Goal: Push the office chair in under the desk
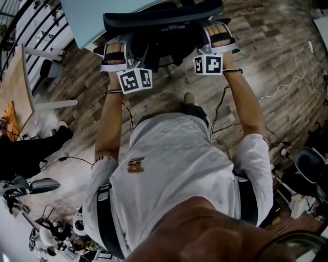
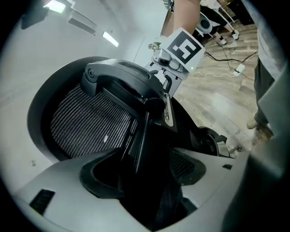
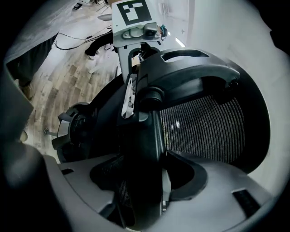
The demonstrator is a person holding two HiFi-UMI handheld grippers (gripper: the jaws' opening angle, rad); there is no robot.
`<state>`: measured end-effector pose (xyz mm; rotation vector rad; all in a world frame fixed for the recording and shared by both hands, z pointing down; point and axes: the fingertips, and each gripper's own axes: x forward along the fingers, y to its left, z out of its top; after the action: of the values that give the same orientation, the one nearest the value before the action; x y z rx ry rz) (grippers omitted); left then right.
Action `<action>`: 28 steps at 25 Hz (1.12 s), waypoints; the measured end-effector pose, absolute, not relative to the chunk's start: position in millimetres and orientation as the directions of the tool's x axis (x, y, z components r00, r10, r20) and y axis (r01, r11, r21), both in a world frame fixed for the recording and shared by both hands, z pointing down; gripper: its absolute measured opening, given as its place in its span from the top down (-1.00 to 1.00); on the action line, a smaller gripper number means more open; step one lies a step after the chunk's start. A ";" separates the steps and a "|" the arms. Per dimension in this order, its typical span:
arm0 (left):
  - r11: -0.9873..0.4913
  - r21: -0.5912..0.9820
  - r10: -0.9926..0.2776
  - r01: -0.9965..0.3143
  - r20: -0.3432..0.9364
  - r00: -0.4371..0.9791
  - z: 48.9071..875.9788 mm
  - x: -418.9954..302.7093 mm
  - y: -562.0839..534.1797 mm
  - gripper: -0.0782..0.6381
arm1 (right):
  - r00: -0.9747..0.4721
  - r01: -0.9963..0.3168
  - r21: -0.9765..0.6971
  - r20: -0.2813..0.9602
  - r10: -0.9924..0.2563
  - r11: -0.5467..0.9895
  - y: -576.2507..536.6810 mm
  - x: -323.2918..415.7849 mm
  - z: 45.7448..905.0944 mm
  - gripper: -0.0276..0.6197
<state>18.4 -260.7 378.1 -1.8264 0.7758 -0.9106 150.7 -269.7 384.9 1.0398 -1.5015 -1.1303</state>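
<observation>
The office chair stands at the top centre of the head view, with its back turned to you. Its upper bar is the long axis there: it runs from left to right and rises a little toward the right. Just beyond it, at the upper left, lies the pale, smooth top of the desk, and the bar overlaps the near edge of it.

Your left gripper pinches the black frame of the chair's back; the frame stands upright between the two grey jaws. Your right gripper pinches the same back from the other side, also on the dark upright frame. In the head view, both sit at the two ends of the bar.

The chair is made of black hard plastic with rounded shapes. A curved mesh panel with fine ribs fills an oval rim, and a thick moulded bracket crosses over it.

The floor is of wood-like planks, grey-brown. On the right of the chair it is open, but thin cables lie on it at the right edge. On the left, a wooden tabletop stands near.
</observation>
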 end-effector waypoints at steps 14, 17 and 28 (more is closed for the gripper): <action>-0.355 -0.917 -0.897 -0.181 0.280 0.342 380.4 85.5 -346.0 -0.12 | -0.295 -0.034 0.971 0.217 -0.931 0.237 -368.6 216.9 384.5 0.12; -0.348 -0.917 -0.911 -0.192 0.283 0.299 381.8 93.1 -368.0 -0.12 | -0.309 -0.031 0.970 0.220 -0.925 0.241 -391.6 224.0 386.7 0.12; -0.354 -0.910 -0.924 -0.215 0.305 0.232 383.3 110.0 -424.6 -0.12 | -0.341 -0.019 0.969 0.226 -0.913 0.247 -455.6 239.1 386.3 0.12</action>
<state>110.0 -424.6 383.3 -1.7397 1.0613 -1.1681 239.1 -455.6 386.3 0.8870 -1.6083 -1.2320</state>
